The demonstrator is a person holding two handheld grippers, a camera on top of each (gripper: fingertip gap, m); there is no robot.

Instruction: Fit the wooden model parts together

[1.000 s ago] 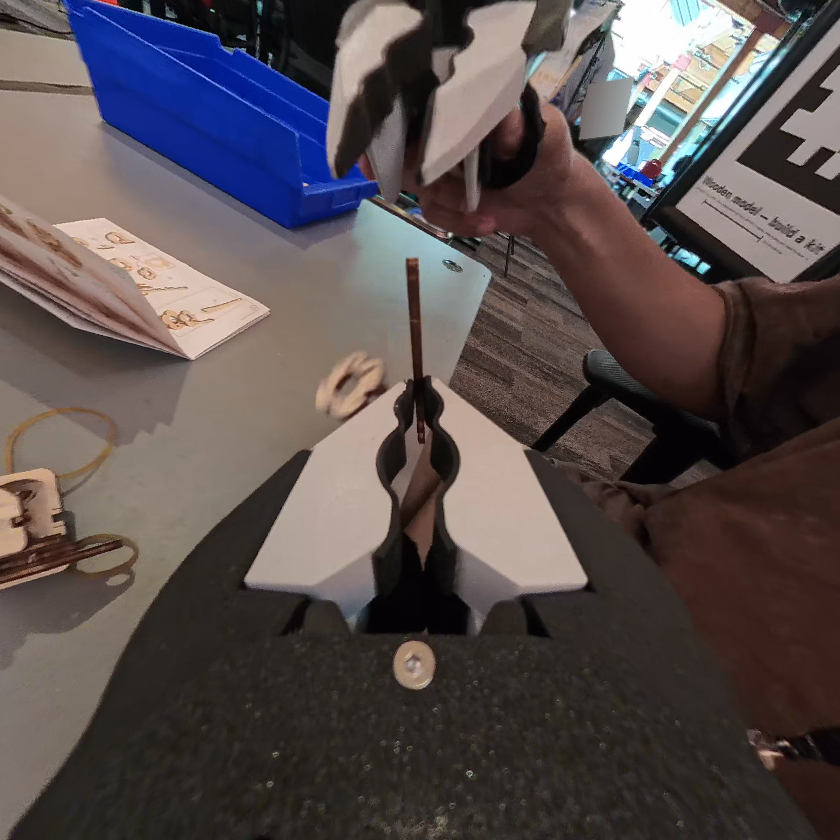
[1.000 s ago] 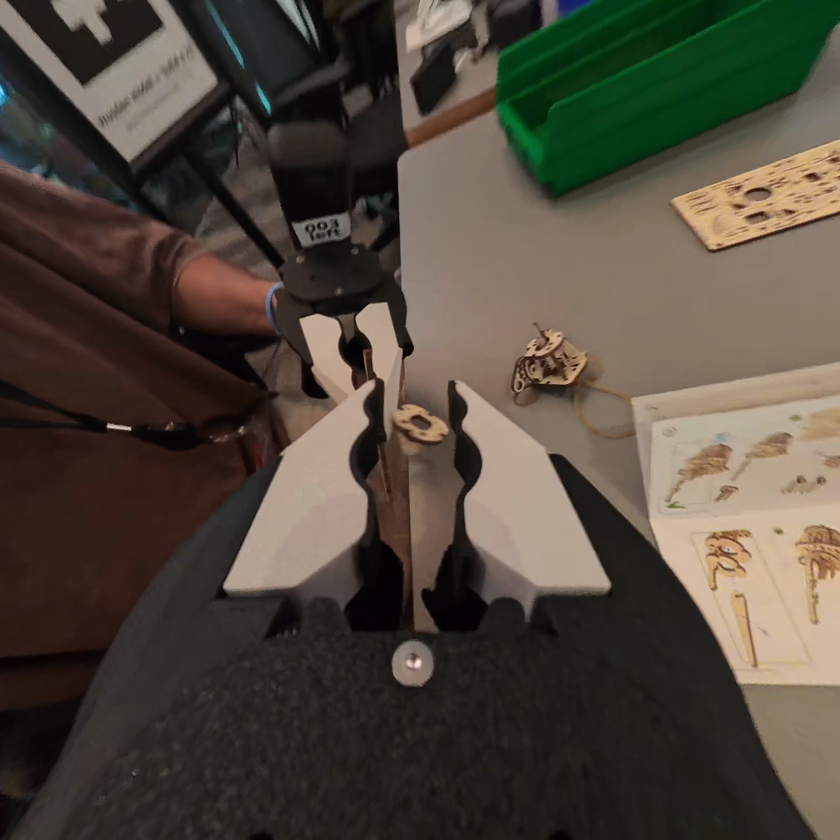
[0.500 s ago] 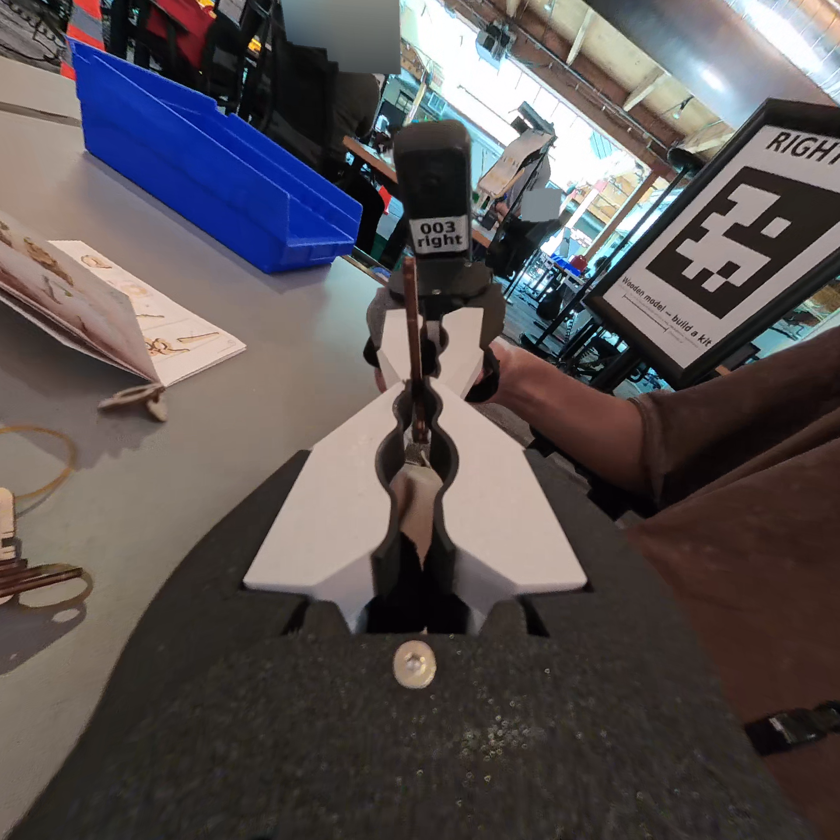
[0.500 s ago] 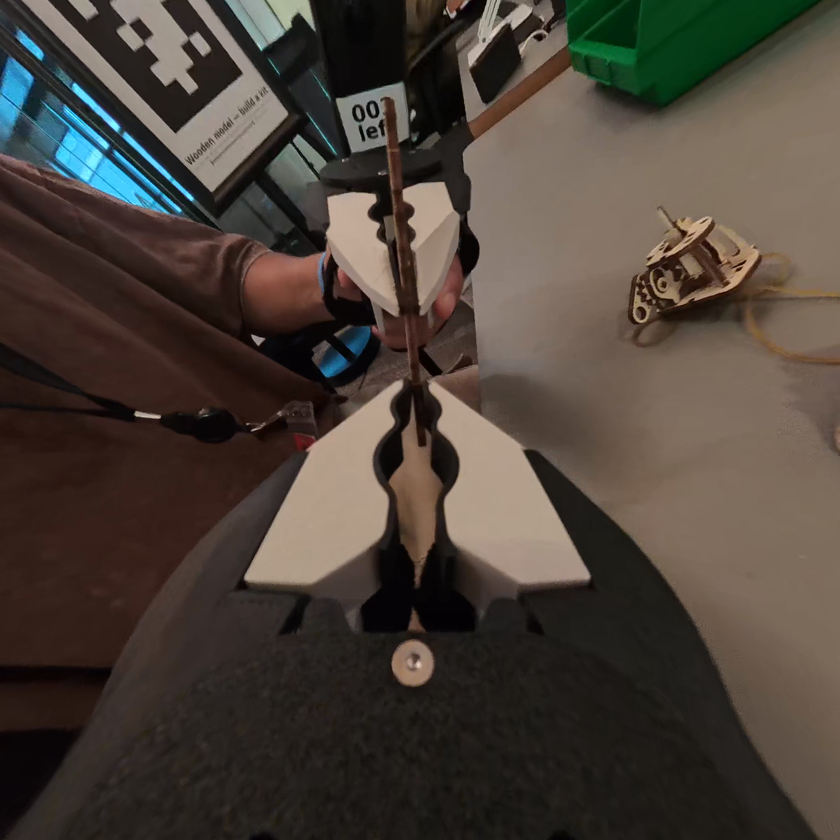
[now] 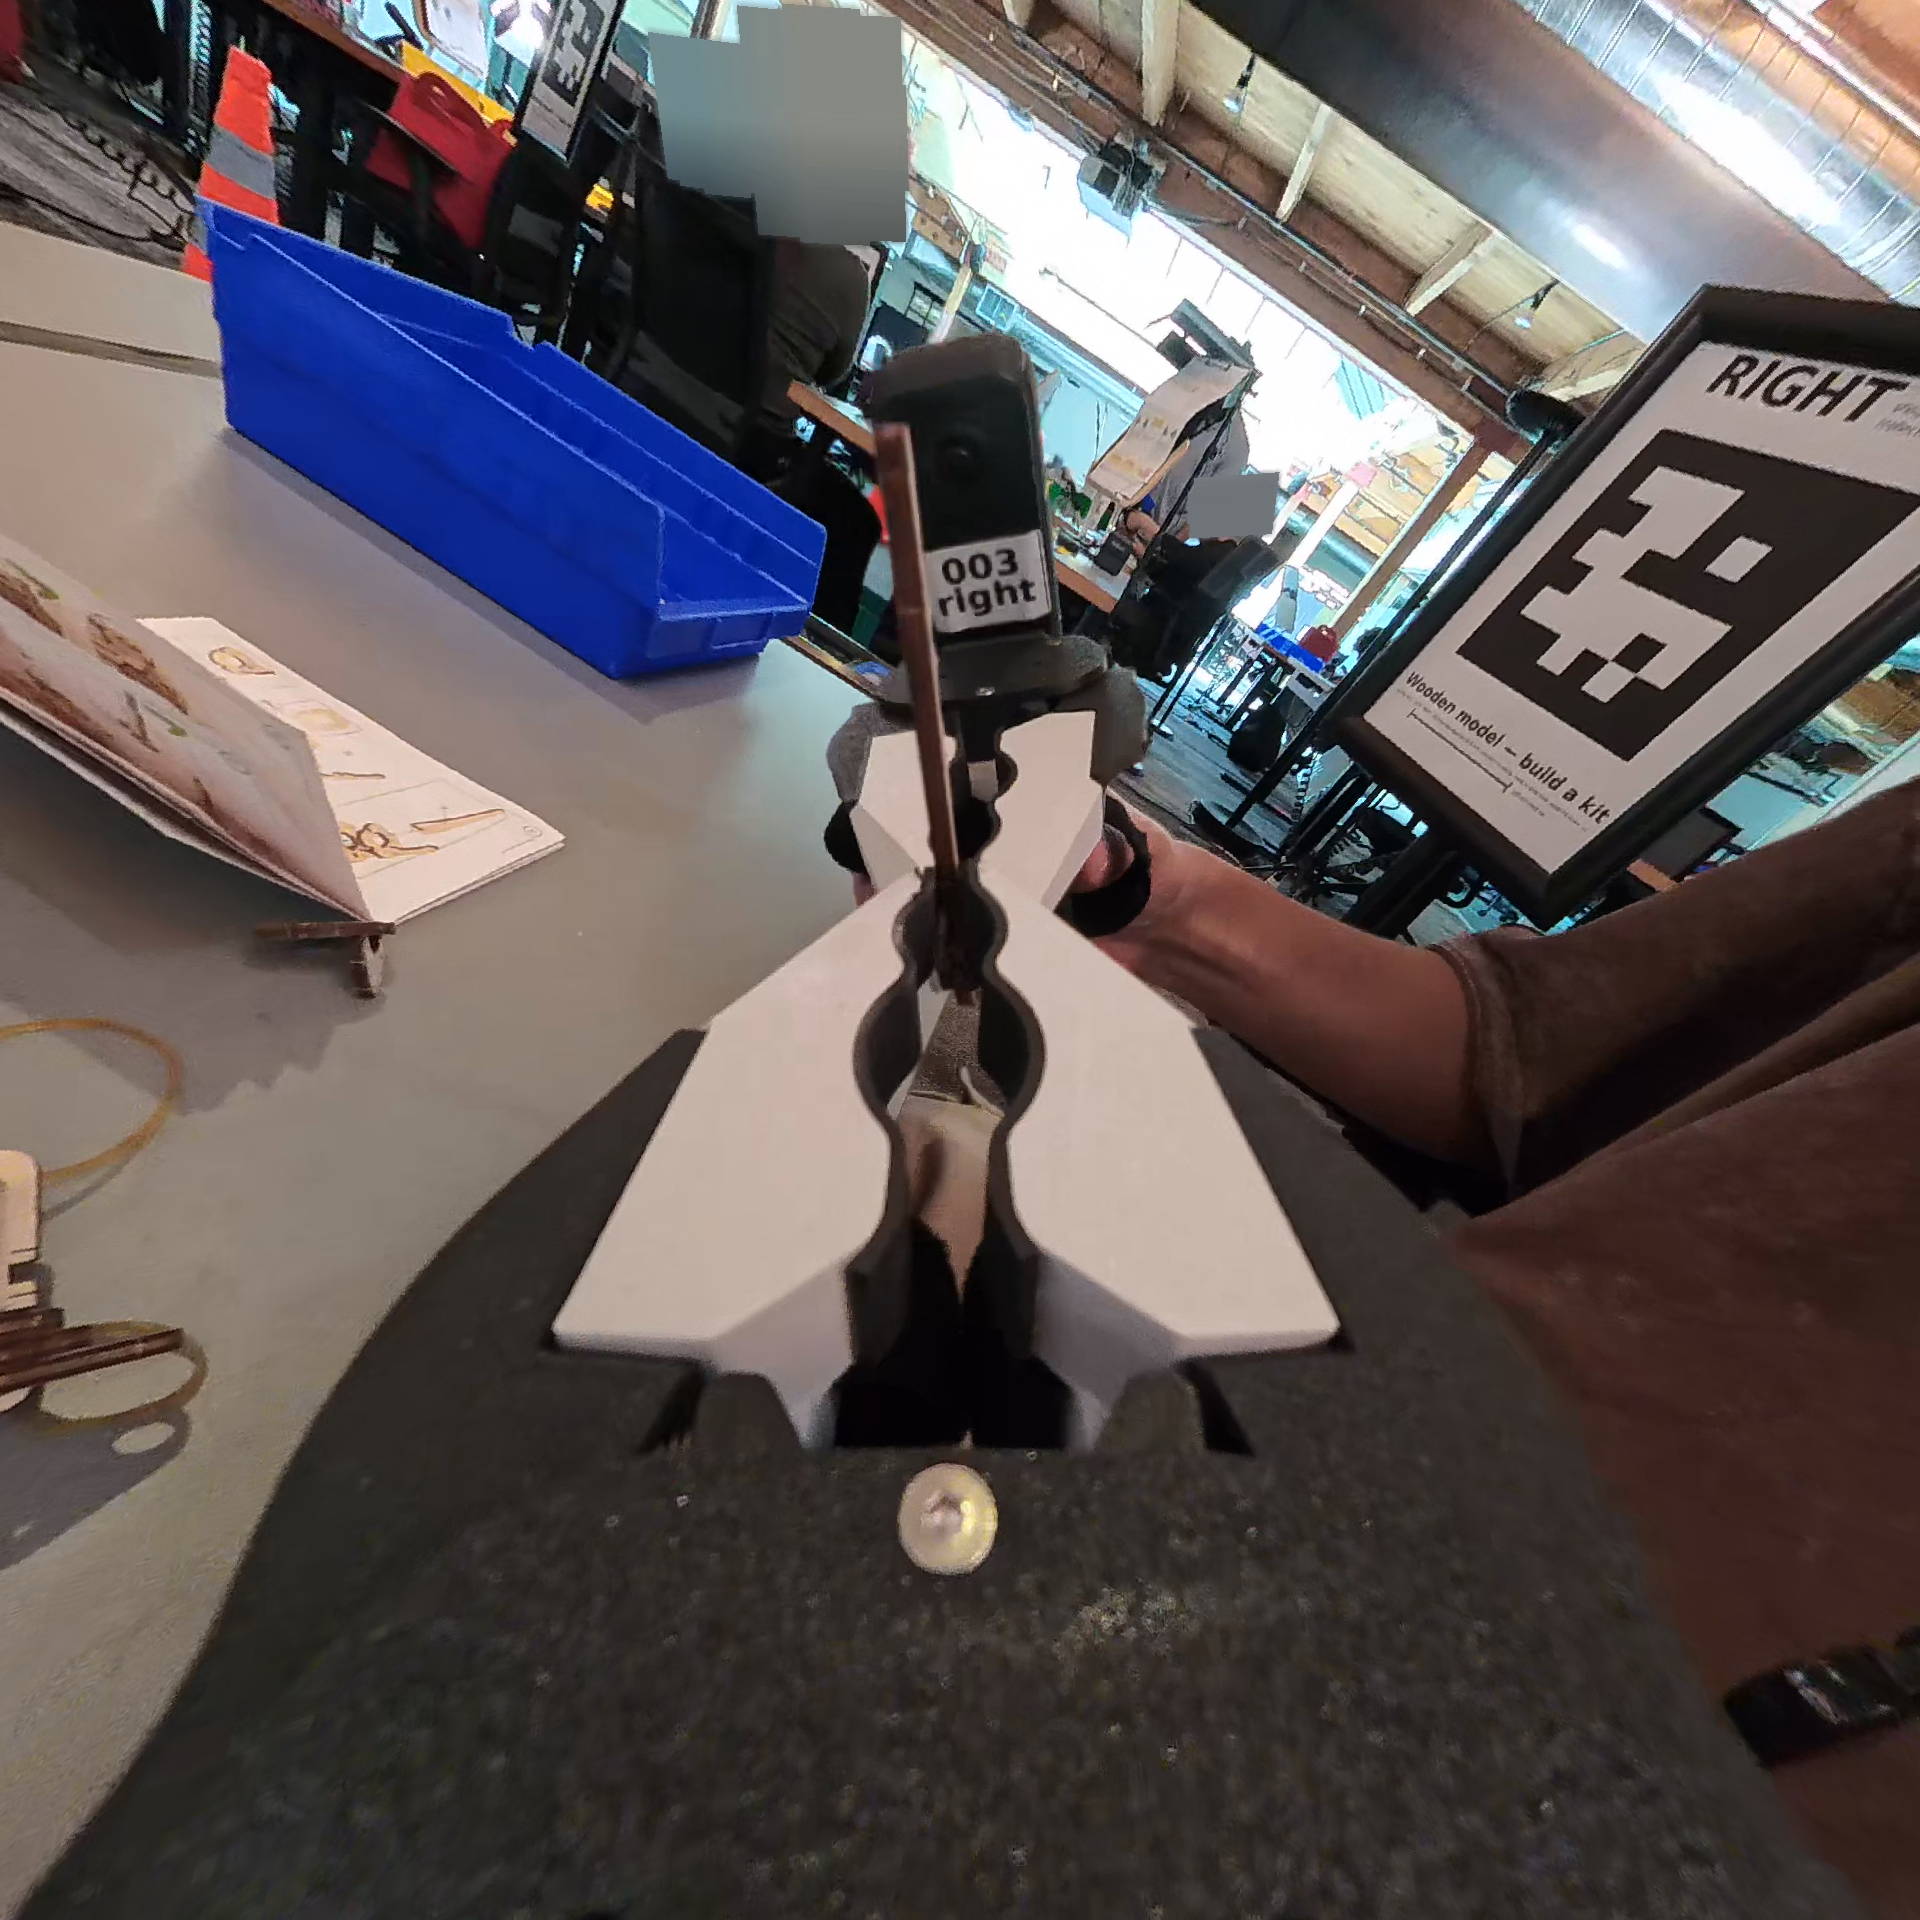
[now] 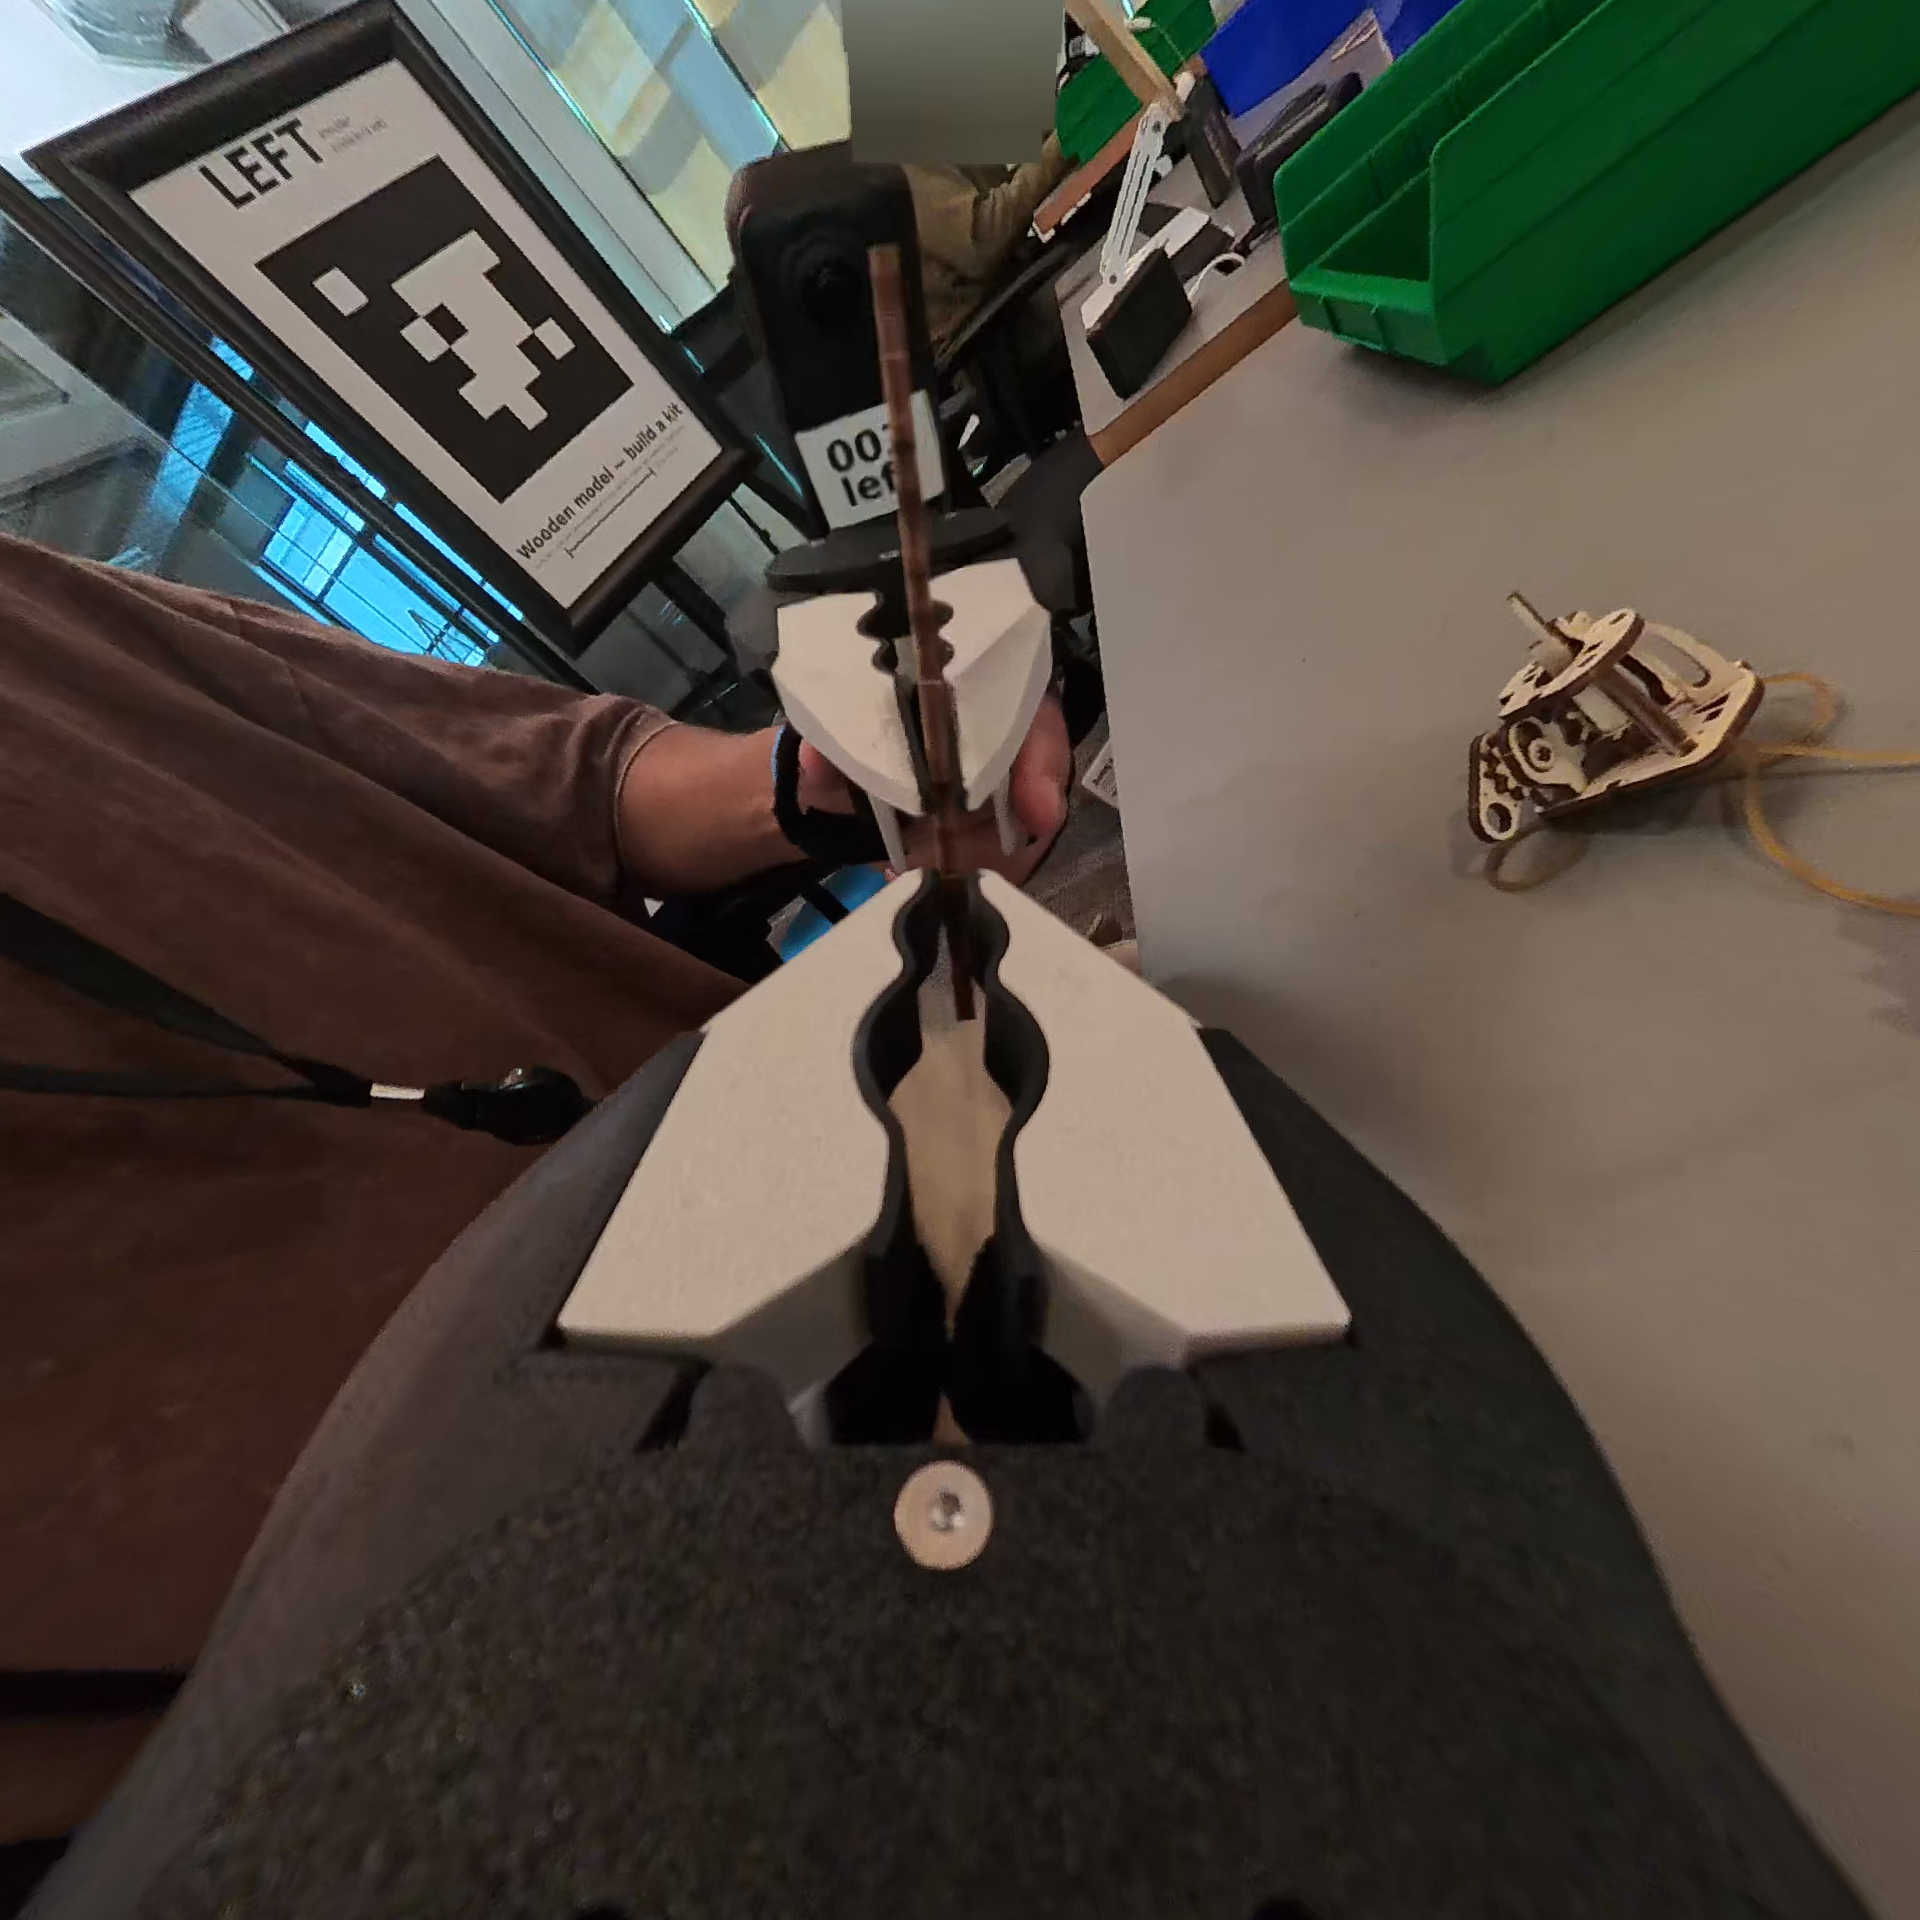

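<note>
Wooden strip (image 5: 928, 707) pinched by both facing grippers.

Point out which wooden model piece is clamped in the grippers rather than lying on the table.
The thin dark wooden strip, seen edge-on, pinched by the left gripper and right gripper. The small flat brown piece by the booklet and pale round assembly lie untouched on the table.
</note>
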